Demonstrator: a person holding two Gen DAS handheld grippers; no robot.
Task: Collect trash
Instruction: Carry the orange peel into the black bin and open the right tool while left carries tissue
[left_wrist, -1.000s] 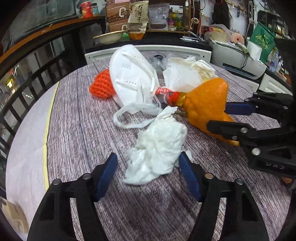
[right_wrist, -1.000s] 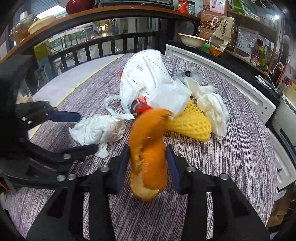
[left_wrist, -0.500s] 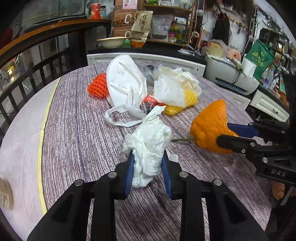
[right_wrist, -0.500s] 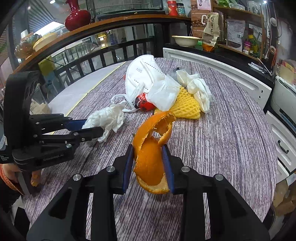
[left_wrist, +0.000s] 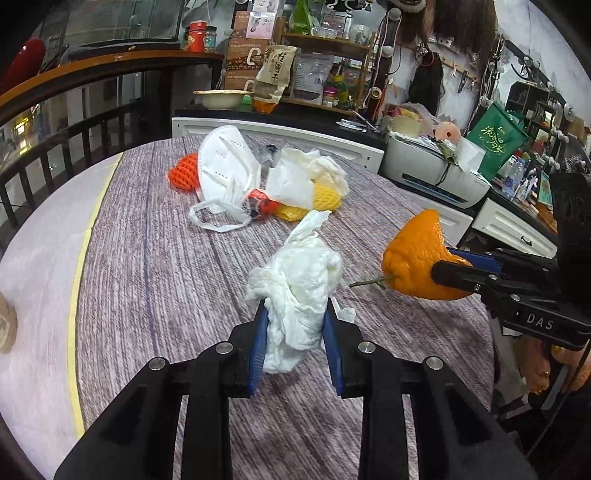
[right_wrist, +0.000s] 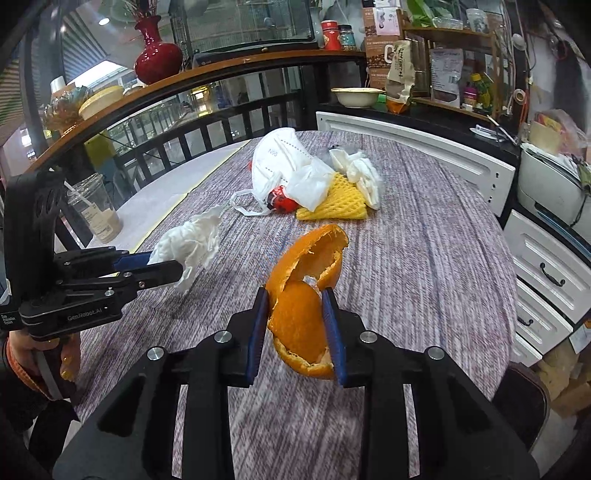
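My left gripper (left_wrist: 295, 325) is shut on a crumpled white tissue (left_wrist: 295, 284), held a little above the purple woven tabletop (left_wrist: 155, 266). My right gripper (right_wrist: 297, 321) is shut on a curled orange peel (right_wrist: 299, 295), also lifted off the table. Each gripper shows in the other's view: the right gripper (left_wrist: 448, 264) with the peel (left_wrist: 417, 254) at the right, the left gripper (right_wrist: 162, 266) with the tissue (right_wrist: 192, 243) at the left. Further back lies a heap of trash: a white N95 mask (left_wrist: 225, 166), orange foam net (left_wrist: 183, 173), yellow foam net (left_wrist: 321, 197), white tissues (left_wrist: 314, 166) and a red wrapper (left_wrist: 262, 203).
A plastic cup with a straw (right_wrist: 94, 206) stands at the table's left edge. A white counter (right_wrist: 413, 147) and white drawers (right_wrist: 546, 273) border the table's far and right sides. A dark railing (right_wrist: 166, 147) curves behind. A person's hand (right_wrist: 48, 354) grips the left gripper's handle.
The left jaws closed on the tissue and lifted it. Both grippers pulled back from the trash heap, which now lies farther away, each carrying its piece above the table.
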